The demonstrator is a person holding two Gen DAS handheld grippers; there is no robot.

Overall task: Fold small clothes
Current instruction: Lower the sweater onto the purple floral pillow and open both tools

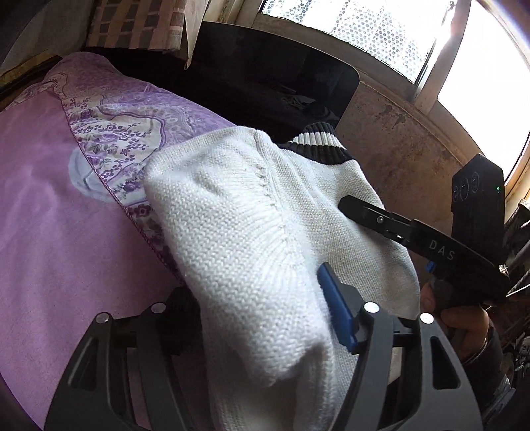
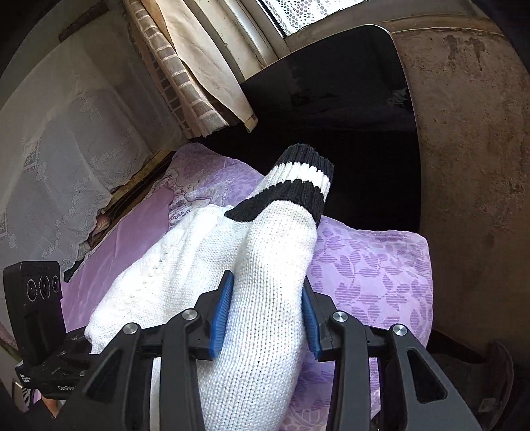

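Note:
A white knit sweater with a black-and-white striped cuff lies bunched on a purple bed sheet. A thick fold of it runs between the fingers of my left gripper. The right blue pad shows most of its face and the cloth only leans on it. The left finger is hidden under the knit. In the right wrist view my right gripper is shut on the sweater's sleeve, both blue pads pressing its sides. The striped cuff sticks up beyond the pads.
A purple leaf-patterned pillow lies right of the sleeve, and a floral cover lies at the bed's far side. Behind stand a dark cabinet, a stained wall, a window and a lace curtain.

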